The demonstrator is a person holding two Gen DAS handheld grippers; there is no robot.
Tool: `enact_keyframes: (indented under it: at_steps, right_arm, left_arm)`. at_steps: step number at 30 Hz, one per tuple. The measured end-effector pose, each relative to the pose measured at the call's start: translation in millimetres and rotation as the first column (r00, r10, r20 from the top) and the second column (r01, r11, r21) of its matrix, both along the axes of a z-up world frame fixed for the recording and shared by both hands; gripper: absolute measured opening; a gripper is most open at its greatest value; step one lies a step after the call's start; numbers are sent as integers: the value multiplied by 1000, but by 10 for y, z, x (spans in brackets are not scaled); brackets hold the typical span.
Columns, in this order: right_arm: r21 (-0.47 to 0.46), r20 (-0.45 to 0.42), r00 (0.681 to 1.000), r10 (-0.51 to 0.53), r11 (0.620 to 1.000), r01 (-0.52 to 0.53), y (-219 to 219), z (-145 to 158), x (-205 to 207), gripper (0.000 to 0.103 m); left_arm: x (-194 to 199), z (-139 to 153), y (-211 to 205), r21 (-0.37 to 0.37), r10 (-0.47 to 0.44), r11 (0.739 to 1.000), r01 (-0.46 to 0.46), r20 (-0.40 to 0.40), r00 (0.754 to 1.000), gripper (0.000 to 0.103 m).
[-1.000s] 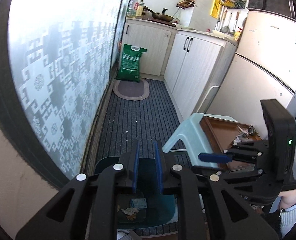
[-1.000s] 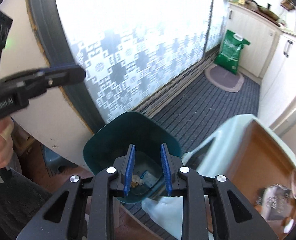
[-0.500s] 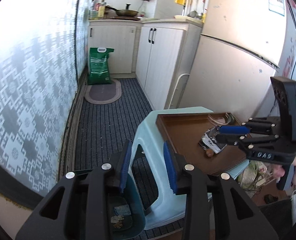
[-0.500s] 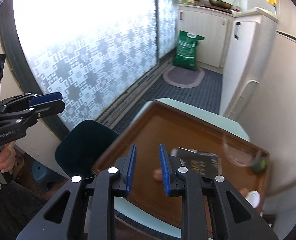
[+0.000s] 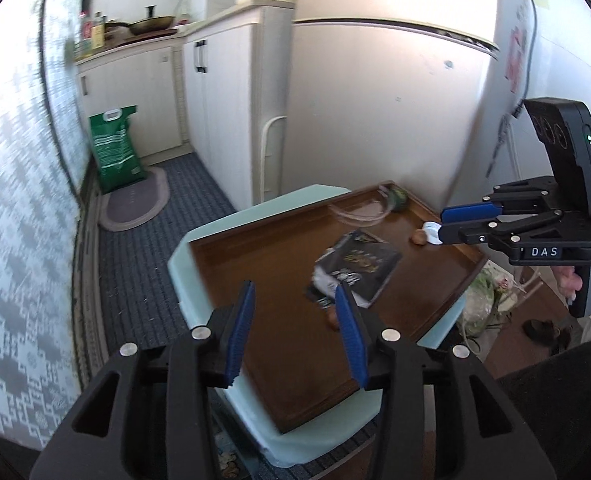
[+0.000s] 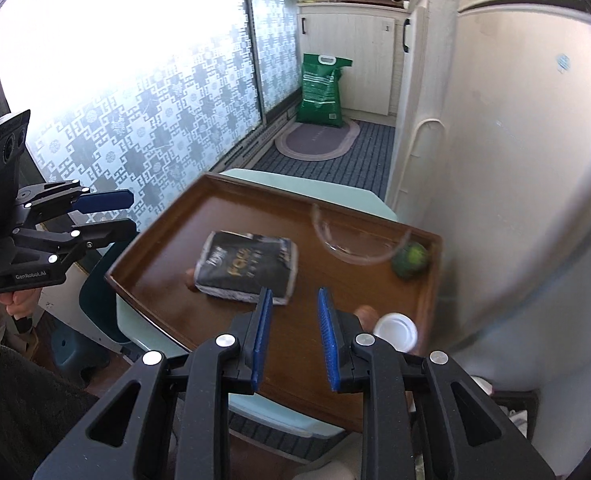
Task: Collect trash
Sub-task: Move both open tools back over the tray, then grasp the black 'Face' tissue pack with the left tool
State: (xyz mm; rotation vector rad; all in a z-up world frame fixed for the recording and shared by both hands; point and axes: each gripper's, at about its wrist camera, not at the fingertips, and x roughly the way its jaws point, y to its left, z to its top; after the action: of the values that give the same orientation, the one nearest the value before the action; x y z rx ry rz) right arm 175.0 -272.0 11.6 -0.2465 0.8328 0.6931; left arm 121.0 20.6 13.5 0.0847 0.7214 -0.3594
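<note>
Both jaws apart, empty, glossy black packet, brown wooden tray

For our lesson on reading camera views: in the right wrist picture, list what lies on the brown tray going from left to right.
Black packet → clear bowl → green ball. The white cap and the small brown bits overlap these in left-right position, so they are left out.

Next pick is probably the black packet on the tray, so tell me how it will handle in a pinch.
The black packet looks like a soft, puffy foil pouch, so it will likely crumple and flex rather than stay stiff. Its glossy film may slip between flat pads. It lies flat on the wooden tray, so it probably won't roll, only slide.
</note>
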Motion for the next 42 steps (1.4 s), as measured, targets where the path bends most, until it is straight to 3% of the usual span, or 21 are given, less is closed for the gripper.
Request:
enact_keyframes:
  at_steps: [2,8,10,12,14,16,29,31,32,33,39,42]
  right_arm:
    - [2,-6,1000,-8,1000,8,-116,-16,14,24]
    - [17,-40,999,-19,1000,20,-398,-101,58,24]
    - [19,-52,999,-16,1000,17,-469,-136,75,24]
    - [17,-60,998,-17,1000,18,-515,-166,88,28]
    - [21,-66,998,-18,1000,19,-538,-186,108,43]
    - [20,-71,997,-11,1000,13,-570,-216,117,47]
    - [3,-58,998,14,1000,-14,-623,-313,148,54]
    - [-5,-32,999,28,1000,-28,-570,-303,134,54]
    - [-11,-21,999,33,999,-33,-544,-283,130,54]
    - [-22,-3,999,43,999,-43,-508,-268,112,54]
    - [-97,58,994,90,992,-85,-307,-265,54,53]
    - [-129,64,994,90,988,-81,-230,-280,86,47]
  left_arm:
    - [35,-15,-120,5,-46,999,46,-8,999,51]
    - [202,-95,-397,74,-145,986,148,-41,989,73]
    - [295,-135,-433,92,-161,982,166,-58,985,74]
    - [371,-172,-430,79,-180,979,186,-81,980,77]
    - [439,-217,-460,71,-208,974,217,-109,972,80]
    - [481,-245,-516,76,-237,966,247,-121,964,80]
    - [760,-480,-735,95,-297,943,318,-189,936,80]
    - [774,-485,-724,81,-297,945,316,-190,936,72]
    - [788,-486,-713,79,-289,948,308,-193,938,60]
    - [791,-491,-708,81,-282,950,302,-195,939,56]
    - [737,-469,-643,65,-263,958,278,-180,948,51]
    - [685,-395,-552,17,-252,966,258,-158,955,50]
